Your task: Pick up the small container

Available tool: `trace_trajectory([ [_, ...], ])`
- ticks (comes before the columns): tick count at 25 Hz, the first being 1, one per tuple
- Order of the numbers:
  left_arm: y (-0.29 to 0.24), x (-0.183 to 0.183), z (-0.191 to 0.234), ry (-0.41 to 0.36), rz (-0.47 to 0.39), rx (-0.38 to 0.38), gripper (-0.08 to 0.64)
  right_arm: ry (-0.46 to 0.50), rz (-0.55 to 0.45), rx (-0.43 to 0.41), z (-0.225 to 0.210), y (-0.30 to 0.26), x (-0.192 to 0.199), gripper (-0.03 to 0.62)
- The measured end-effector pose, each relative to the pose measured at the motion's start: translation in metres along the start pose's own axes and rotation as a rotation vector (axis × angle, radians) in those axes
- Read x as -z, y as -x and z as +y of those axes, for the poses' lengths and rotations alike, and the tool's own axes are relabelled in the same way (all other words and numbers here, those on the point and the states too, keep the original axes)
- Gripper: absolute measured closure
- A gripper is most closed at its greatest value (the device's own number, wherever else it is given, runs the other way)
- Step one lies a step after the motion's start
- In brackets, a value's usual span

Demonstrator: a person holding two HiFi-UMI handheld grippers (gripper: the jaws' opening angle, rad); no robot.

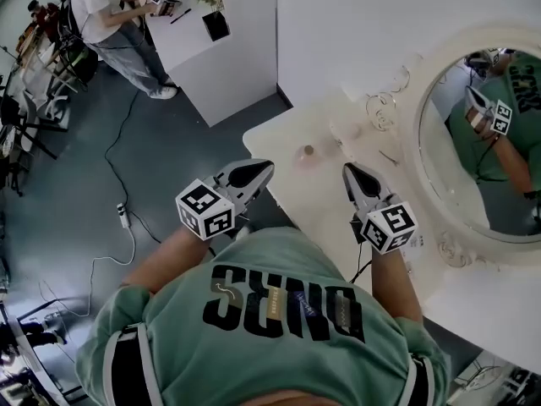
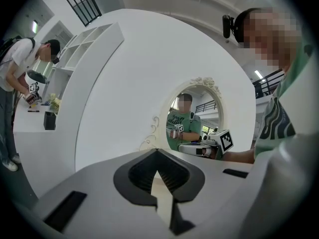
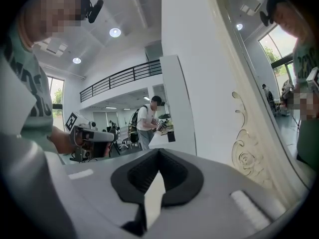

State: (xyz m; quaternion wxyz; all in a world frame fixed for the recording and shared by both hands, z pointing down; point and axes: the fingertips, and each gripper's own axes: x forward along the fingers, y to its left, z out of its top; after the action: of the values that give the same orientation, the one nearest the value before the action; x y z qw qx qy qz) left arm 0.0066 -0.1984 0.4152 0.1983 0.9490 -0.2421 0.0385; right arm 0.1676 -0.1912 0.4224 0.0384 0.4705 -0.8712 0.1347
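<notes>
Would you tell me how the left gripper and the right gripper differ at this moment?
The left gripper hangs at the table's edge, the right gripper over its top, nearer the mirror. The left angles rightward, the right leftward. Both are shut, empty, short of the small container.

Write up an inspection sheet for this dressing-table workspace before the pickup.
Surface: white table with an oval mirror at its back.
Job's things: small container, pale pink, standing on the table ahead of both grippers, untouched.
Clutter: a second pale round item and a clear wiry ornament near the mirror.
Grippers: left gripper and right gripper both shut, nothing between the jaws, short of the container.
Cables: one cable trails across the floor.
Surroundings: grey floor; another person at a white counter.
</notes>
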Motion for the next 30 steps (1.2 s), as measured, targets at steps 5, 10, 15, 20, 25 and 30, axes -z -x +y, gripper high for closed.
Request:
trace_trajectory([
  [5,-0.002,-0.004,0.007,-0.001,-0.010,0.019,0.556,0.015,0.004,0.006,0.004,-0.009,-0.007,0.583],
  [10,0.001,-0.008,0.006,-0.012,-0.028,0.012,0.556,0.021,0.007,0.005,0.004,-0.007,-0.009,0.583],
  [15,-0.002,-0.006,0.004,-0.049,-0.012,0.009,0.402,0.014,0.002,0.002,0.000,-0.005,-0.010,0.583],
  [20,-0.008,0.001,0.007,-0.106,0.012,-0.004,0.364,0.003,0.002,0.001,-0.003,-0.007,-0.008,0.583],
  [25,-0.025,0.019,0.018,-0.151,0.048,0.002,0.364,-0.013,0.015,0.003,-0.009,-0.014,0.005,0.583],
  [30,-0.055,0.048,0.036,-0.194,0.093,0.020,0.364,-0.016,0.026,0.009,-0.021,-0.031,0.024,0.583],
])
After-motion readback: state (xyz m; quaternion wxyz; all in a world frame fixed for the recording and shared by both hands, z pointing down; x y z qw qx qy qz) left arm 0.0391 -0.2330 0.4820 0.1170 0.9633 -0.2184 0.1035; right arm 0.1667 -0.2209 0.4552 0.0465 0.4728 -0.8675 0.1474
